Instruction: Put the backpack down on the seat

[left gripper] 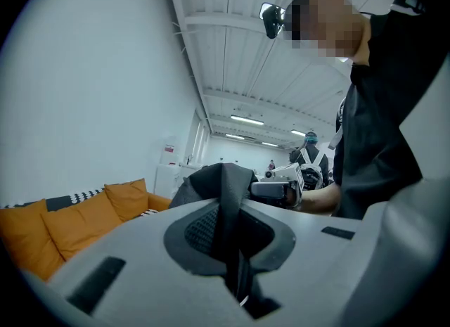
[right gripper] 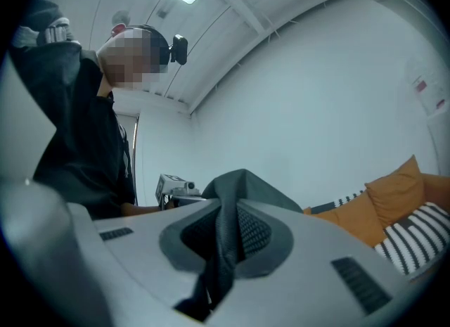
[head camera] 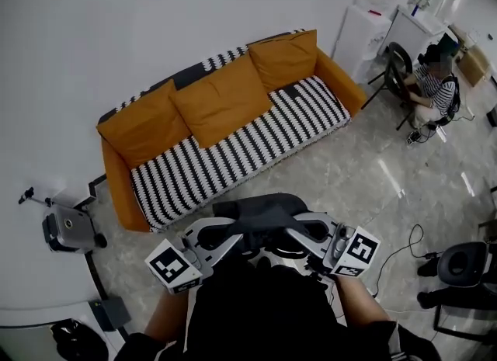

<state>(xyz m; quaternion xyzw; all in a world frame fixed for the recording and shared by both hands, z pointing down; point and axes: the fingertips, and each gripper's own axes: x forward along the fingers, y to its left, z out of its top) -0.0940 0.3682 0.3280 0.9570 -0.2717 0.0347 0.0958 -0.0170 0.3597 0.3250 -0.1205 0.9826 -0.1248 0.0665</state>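
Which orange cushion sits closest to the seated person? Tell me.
The cushion at the sofa's end beside the white cabinet; the middle cushion and the far-end cushion sit farther from the seated person.

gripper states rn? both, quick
Left gripper: closed, holding the backpack.
Right gripper: closed, holding the backpack too.

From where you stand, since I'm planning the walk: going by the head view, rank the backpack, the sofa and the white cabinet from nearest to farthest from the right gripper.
1. backpack: at centre, its strap clamped in the right gripper.
2. sofa: ahead, against the wall.
3. white cabinet: upper right, beyond the sofa's far arm.
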